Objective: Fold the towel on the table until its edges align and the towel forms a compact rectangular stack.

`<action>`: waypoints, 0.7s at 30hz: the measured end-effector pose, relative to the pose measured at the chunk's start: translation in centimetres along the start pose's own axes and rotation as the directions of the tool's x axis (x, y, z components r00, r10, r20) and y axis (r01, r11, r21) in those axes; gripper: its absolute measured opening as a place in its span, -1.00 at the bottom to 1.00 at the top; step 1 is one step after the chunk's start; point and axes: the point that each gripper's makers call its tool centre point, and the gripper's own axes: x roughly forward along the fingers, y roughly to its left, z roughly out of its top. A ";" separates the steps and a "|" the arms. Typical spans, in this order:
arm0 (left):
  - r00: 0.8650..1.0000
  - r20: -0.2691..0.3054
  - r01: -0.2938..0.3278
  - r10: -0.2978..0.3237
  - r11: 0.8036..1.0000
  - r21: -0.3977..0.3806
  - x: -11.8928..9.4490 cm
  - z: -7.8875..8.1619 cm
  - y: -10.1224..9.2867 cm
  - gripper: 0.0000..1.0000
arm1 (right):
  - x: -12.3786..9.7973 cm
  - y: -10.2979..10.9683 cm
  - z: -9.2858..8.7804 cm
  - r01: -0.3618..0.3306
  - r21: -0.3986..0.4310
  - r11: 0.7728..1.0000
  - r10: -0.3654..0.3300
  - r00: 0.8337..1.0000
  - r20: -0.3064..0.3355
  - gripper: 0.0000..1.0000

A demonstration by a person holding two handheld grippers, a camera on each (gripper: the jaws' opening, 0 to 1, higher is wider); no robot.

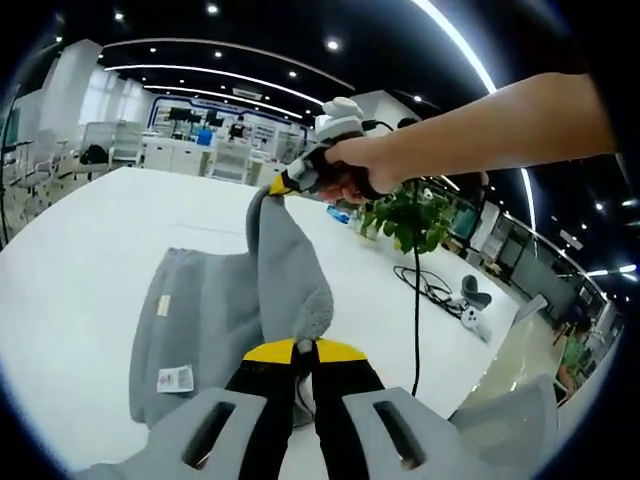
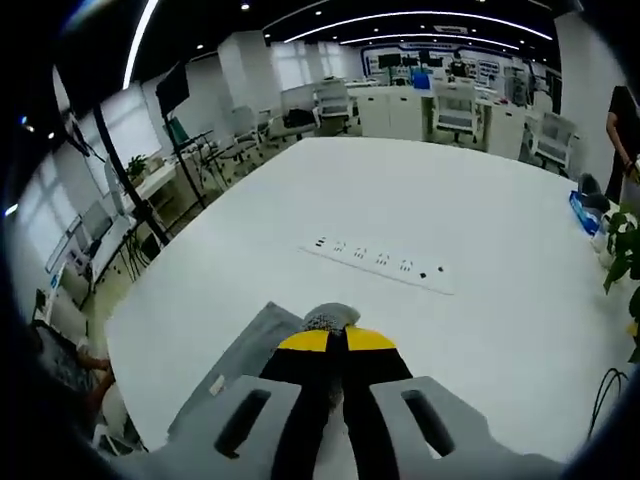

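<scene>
The grey towel [image 1: 215, 330] is lying partly on the white bench [image 1: 90, 260], and one part of it is hanging in the air between the two grippers. The left gripper [image 1: 303, 352] is pinching one corner with its fingers closed on the cloth, and the right gripper [image 1: 285, 185], held by the person's hand [image 1: 355, 170], is lifting the other corner higher. In the right gripper view its fingers [image 2: 310, 345] are closing on a small tuft of the towel [image 2: 325, 318]. The cloth is looking soft, light and limp, so I think it will sag and not keep any shape. Holding it at the corners, near the hem, seems the best place. A white label [image 1: 175, 379] is showing on the flat part.
</scene>
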 end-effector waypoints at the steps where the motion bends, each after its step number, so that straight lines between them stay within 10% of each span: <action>1: 1.000 0.000 -0.004 0.004 1.000 -0.002 -0.1 0.0 0.2 -0.90 | 0.3 0.2 0.1 -0.002 -0.004 1.000 0.002 1.000 -0.002 -0.99; 21: 0.996 -0.029 -0.086 0.085 0.995 -0.042 -0.5 -1.8 4.9 -0.90 | 4.6 2.9 -0.2 -0.033 0.013 0.999 0.034 0.999 -0.031 -0.99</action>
